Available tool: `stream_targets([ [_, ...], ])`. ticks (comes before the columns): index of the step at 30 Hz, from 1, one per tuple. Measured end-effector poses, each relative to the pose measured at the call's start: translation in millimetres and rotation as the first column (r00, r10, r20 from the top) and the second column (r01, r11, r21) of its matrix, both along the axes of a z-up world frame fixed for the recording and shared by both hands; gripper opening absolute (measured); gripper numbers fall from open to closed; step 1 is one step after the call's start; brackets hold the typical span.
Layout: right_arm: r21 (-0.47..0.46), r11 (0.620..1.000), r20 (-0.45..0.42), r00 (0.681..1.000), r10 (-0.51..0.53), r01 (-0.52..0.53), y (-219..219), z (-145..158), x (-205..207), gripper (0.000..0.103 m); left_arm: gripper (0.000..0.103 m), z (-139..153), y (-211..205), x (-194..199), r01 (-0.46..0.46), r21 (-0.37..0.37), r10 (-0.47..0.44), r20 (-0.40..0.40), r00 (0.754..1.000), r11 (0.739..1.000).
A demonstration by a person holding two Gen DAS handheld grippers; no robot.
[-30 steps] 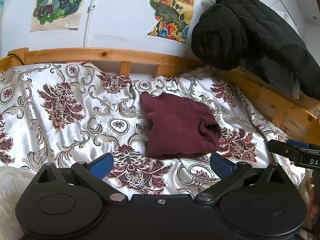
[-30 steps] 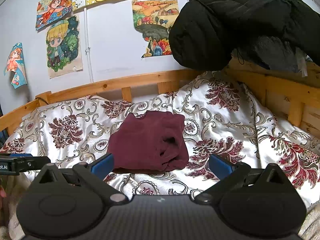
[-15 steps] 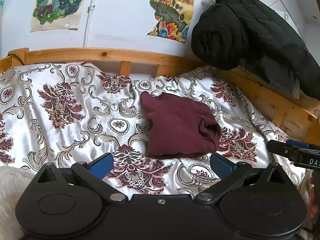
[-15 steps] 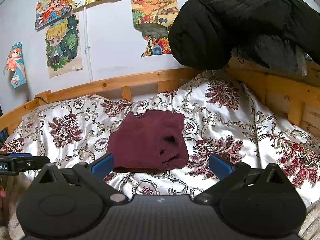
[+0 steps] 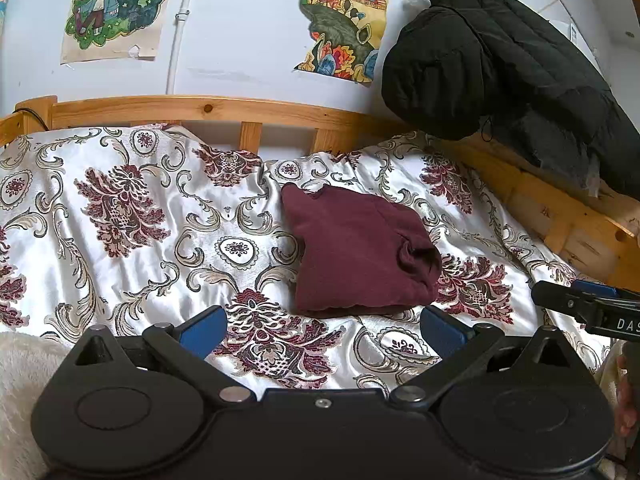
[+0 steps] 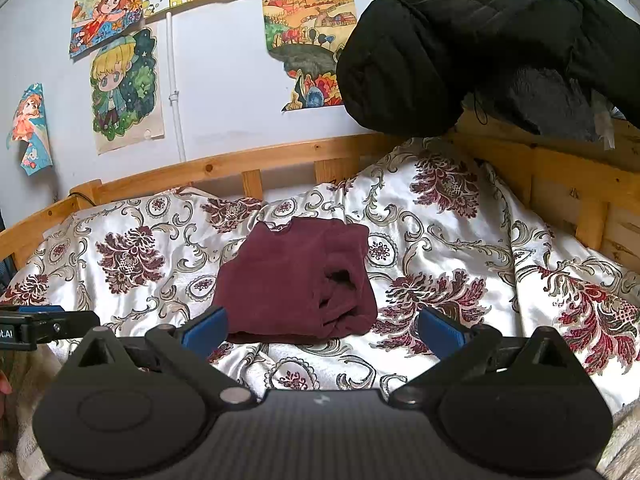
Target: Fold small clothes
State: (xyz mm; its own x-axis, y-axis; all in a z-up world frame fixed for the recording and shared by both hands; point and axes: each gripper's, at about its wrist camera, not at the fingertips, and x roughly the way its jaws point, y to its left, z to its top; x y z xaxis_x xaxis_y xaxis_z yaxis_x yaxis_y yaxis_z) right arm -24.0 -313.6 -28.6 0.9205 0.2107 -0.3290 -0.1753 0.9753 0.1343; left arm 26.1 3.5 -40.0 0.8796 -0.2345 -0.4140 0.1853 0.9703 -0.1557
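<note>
1. At the center of the left wrist view, a maroon garment (image 5: 360,256) is lying folded into a compact bundle on the floral bedspread (image 5: 132,240), with a rolled opening facing the lower right of the frame.
2. Across the bottom of that view, the left gripper (image 5: 322,330) is hovering with its jaws spread wide and holding nothing; its blue fingertips (image 5: 202,330) are sitting just short of the garment's near edge.
3. Along the bottom of the right wrist view, the right gripper (image 6: 320,328) is likewise gaping wide and gripping nothing, its blue fingertips (image 6: 440,330) flanking the near edge of the bundle without clearly touching it.
4. Toward the upper right of both frames, a black padded jacket (image 5: 500,52) is draping over the wooden bed frame (image 5: 224,108).
5. Up along the top of the frames, colorful drawings (image 6: 124,88) are hanging on the pale wall.
</note>
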Motion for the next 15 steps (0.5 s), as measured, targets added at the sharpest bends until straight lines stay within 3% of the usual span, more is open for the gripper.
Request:
stream_targets([
  [3,-0.001,1.000,0.000,1.000,0.001,-0.001,0.0,0.2,0.2,0.103,0.102,-0.9,-1.1,1.6,-0.007,0.011,0.008,-0.006,1.000,1.000],
  [8,0.000,1.000,-0.002,1.000,0.000,0.000,0.6,-1.1,-0.5,0.103,0.102,-3.7,-14.8,5.6,-0.092,0.164,0.098,-0.029,0.995,0.982],
  [15,0.001,1.000,-0.005,1.000,0.000,0.000,0.9,-2.0,-0.6,0.103,0.102,-2.6,-11.3,5.0,-0.051,0.143,0.056,-0.035,0.998,0.988],
])
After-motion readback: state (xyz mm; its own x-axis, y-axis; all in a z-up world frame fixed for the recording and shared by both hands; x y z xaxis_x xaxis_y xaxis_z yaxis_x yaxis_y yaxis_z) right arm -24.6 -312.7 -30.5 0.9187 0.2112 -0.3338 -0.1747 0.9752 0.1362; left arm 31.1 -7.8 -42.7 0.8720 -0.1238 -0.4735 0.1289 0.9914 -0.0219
